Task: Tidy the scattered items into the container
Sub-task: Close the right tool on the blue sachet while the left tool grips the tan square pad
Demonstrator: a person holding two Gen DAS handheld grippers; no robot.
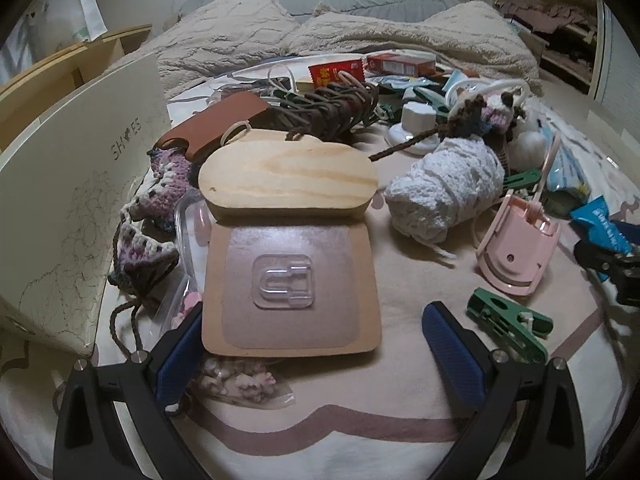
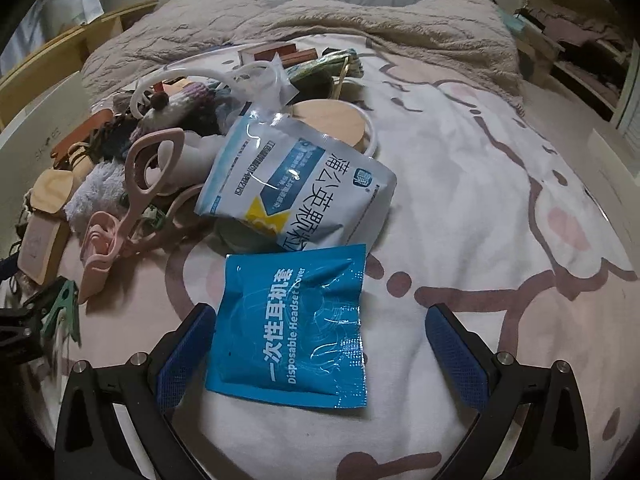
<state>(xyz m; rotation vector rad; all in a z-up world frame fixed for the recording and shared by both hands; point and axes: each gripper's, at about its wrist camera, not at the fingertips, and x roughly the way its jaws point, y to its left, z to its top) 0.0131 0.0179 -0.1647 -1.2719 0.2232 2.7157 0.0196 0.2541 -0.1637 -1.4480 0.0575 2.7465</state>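
The left gripper (image 1: 312,344) is spread wide, empty, its 2 blue pads flanking the near edge of a flat tan card carrying a clear adhesive hook (image 1: 290,290). At 12 o'clock beyond the card lies an oval pale wooden lid (image 1: 288,176); at 9 o'clock stands the white cardboard shoe box (image 1: 76,200), likely the container. The right gripper (image 2: 320,356) is likewise wide apart and empty, straddling a flat blue foil headset-cover packet (image 2: 292,328) on the pink-patterned bed sheet (image 2: 480,220), with a white-and-blue medicine pouch (image 2: 296,184) at 12 o'clock. Both targets lie flat on soft bedding, so pads could skate over them or pinch sheet instead.
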